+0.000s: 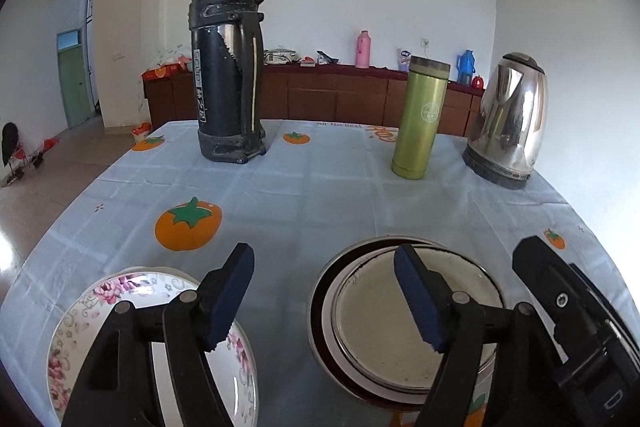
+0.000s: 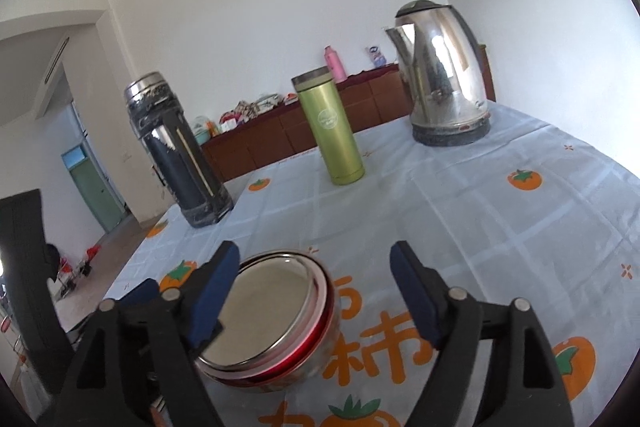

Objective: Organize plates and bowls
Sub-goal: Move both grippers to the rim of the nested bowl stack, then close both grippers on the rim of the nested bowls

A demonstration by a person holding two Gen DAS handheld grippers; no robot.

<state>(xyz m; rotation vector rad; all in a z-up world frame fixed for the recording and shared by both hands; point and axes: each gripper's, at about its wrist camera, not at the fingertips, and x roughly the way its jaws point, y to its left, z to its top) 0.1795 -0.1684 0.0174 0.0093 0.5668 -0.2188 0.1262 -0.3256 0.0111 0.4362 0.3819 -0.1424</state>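
Observation:
A stack of nested steel bowls with red outsides (image 1: 404, 331) sits on the tablecloth near the front; it also shows in the right wrist view (image 2: 276, 323). A white plate with pink flowers (image 1: 120, 307) lies to its left, partly hidden by my left gripper's arm. My left gripper (image 1: 324, 267) is open and empty, above the gap between plate and bowls. My right gripper (image 2: 314, 267) is open and empty, its left finger just over the bowls' near rim. Its body (image 1: 576, 327) shows at the right of the left wrist view.
A tall black and steel thermos (image 1: 228, 67), a green flask (image 1: 420, 115) and a steel kettle (image 1: 508, 119) stand at the far side of the table. The tablecloth (image 1: 304, 195) bears orange persimmon prints. A wooden sideboard (image 1: 340, 95) lines the back wall.

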